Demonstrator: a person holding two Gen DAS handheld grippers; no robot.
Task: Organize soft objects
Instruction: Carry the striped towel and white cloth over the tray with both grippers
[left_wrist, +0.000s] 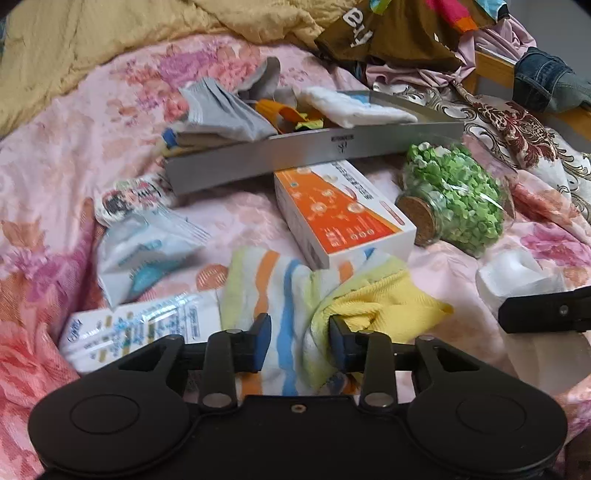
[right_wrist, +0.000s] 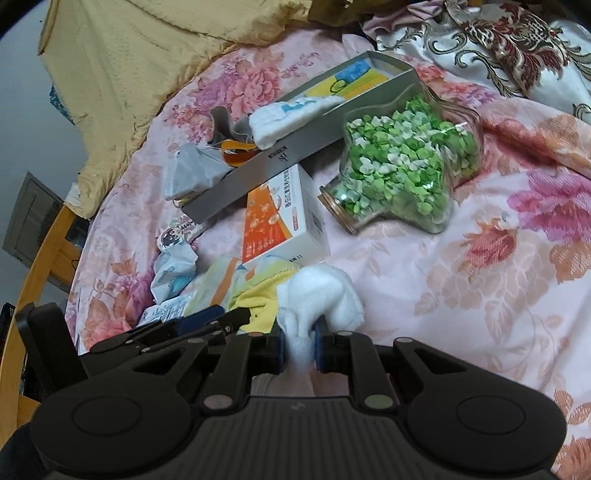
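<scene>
Right wrist view: right gripper (right_wrist: 300, 349) clamps the white sock (right_wrist: 321, 295); grey box (right_wrist: 295, 147) lies ahead, up-left. Left gripper (left_wrist: 300, 341), jaws parted, straddles the striped sock (left_wrist: 284, 295) without pinching.

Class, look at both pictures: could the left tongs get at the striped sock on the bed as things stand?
Probably yes. The left tongs stand open right over the white sock with orange, blue and yellow stripes. Only the yellow knitted cloth bunches against one finger, which they might catch too.
</scene>
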